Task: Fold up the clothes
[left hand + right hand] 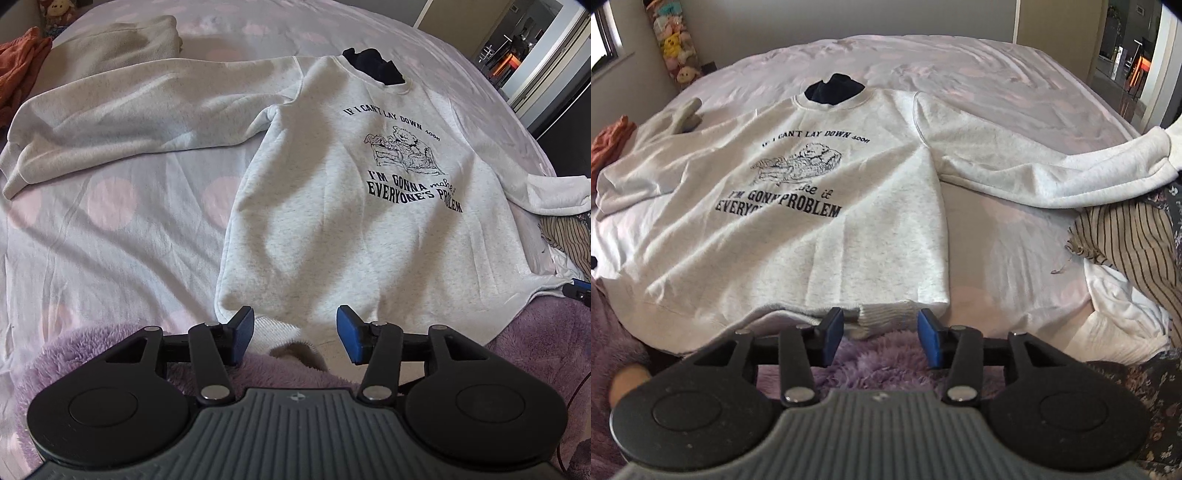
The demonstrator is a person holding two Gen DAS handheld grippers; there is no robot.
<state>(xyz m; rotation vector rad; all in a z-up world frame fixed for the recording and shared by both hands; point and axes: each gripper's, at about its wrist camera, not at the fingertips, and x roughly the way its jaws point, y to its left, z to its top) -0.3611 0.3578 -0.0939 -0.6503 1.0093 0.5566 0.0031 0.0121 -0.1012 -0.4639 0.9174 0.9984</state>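
Purple fleece blanket [110, 343] nearest, under both tools at the bed's near edge. Left gripper [295, 332] partly open, nothing pinched; ribbed hem of the grey sweatshirt [332, 229] just ahead between the pads, untouched. Right gripper [881, 334] likewise partly open and empty, hem corner [886, 321] lying in the gap, no pad pressing. Sweatshirt spread print-up on the polka-dot sheet [110, 236], long axis running straight away from both grippers, collar far, sleeves flung out sideways. Both hands about equally near the hem, one at each bottom corner.
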